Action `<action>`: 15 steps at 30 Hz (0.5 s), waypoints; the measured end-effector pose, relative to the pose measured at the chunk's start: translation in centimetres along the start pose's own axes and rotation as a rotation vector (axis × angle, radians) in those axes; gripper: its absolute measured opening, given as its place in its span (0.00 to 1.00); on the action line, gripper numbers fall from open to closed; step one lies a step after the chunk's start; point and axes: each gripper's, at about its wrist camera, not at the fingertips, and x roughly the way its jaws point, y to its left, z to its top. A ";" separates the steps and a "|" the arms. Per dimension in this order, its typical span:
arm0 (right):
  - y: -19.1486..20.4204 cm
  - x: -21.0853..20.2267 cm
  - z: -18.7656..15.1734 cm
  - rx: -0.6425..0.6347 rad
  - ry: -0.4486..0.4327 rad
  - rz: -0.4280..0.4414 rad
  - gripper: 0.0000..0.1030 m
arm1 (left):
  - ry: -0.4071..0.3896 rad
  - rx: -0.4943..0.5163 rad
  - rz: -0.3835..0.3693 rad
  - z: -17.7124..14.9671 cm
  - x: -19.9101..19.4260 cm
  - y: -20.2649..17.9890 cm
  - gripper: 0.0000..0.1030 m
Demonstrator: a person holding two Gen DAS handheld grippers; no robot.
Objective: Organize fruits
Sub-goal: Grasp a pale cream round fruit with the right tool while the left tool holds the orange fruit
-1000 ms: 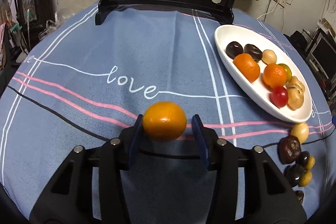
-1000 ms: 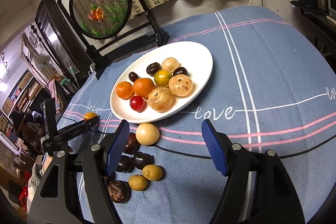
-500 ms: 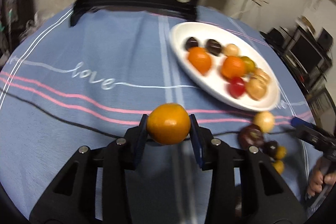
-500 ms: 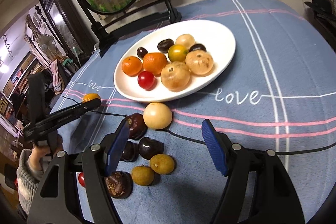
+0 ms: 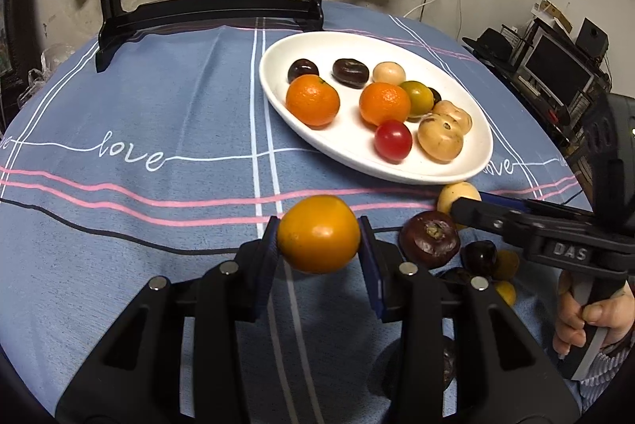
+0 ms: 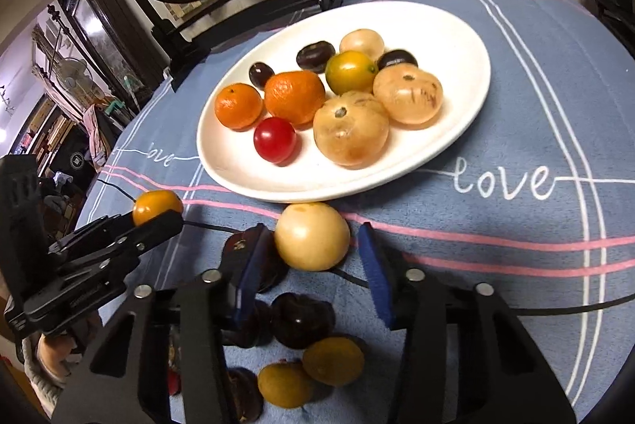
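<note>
The orange fruit point(image 5: 318, 233) is now clamped between the pads of the left tool point(image 5: 319, 245) and lifted clear of the blue-clothed counter point(image 5: 158, 114), where a second ago the pads stood loose around it; the white plate point(image 5: 482, 162) lies toward two o'clock from it in the left wrist view, so what seems left is the carry and drop. The right tool point(image 6: 313, 257) has come down over the loose pile, and its jaws are closing around the pale round fruit point(image 6: 311, 236), which rests just off the plate's rim at six o'clock, pads not yet pressing. Dark fruits point(image 6: 301, 320) and small yellow ones point(image 6: 333, 360) wait behind.
</note>
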 end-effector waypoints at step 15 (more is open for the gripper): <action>-0.5 -4.3 -0.1 -0.004 -0.100 0.079 0.39 | -0.006 0.033 0.020 -0.1 -0.3 -0.8 0.38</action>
